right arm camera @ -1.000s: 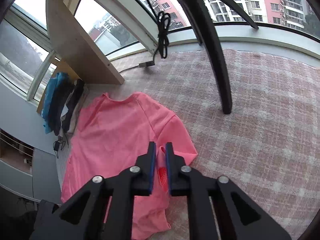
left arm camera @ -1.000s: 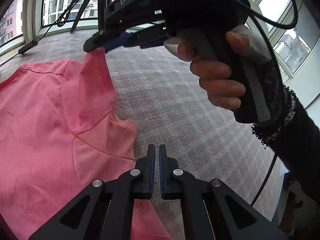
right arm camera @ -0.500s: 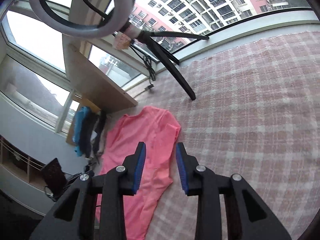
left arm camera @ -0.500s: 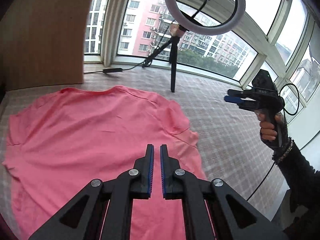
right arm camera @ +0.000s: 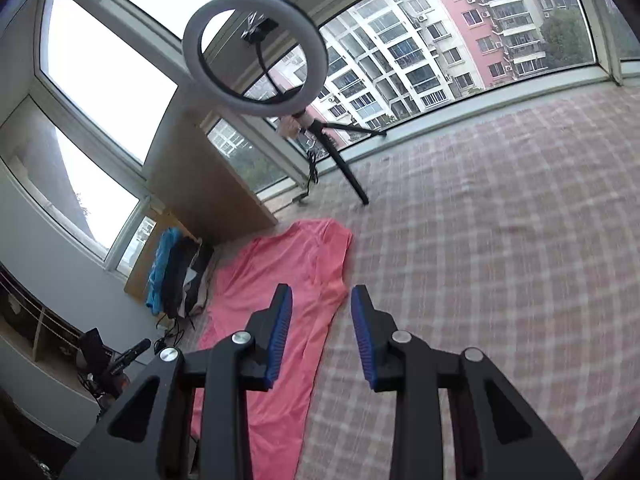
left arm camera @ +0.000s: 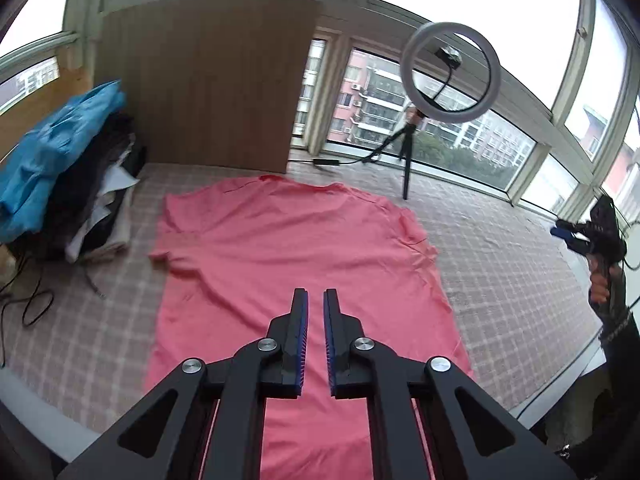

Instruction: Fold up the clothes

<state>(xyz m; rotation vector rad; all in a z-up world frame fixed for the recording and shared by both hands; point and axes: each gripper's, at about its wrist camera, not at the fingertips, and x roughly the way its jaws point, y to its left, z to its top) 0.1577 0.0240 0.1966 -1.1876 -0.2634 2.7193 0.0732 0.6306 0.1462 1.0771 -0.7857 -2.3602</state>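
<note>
A checked, woven-looking carpet (left arm camera: 500, 272) in dull pink and grey covers the floor under a curved wall of windows (right arm camera: 460, 40), and the pink T-shirt (left arm camera: 288, 248) lies spread flat on it, front-to-back thin, smooth and matte, with short sleeves out to each side. Only the left wrist view takes in the whole garment, its neckline toward a tall wood-grain panel (left arm camera: 208, 92); the right wrist view sees it from the side as a narrow strip (right arm camera: 280, 300). A soft heap of clothes (left arm camera: 60, 184), bright blue on top of black and white layers, sits just beside the shirt against the panel, and the right view shows it edge-on (right arm camera: 176, 276). A white ring light (left arm camera: 450, 72) on a thin black tripod stands near the glass. The left view alone catches the person's hand gripping the right gripper (left arm camera: 560, 228) at the far edge, well apart from the shirt. The left gripper (left arm camera: 315, 300) hangs above the shirt, its blue ribbed fingers a narrow slit apart and opening, nothing between them. In its own view the right gripper (right arm camera: 321, 296) has its fingers clearly parted and empty.
</note>
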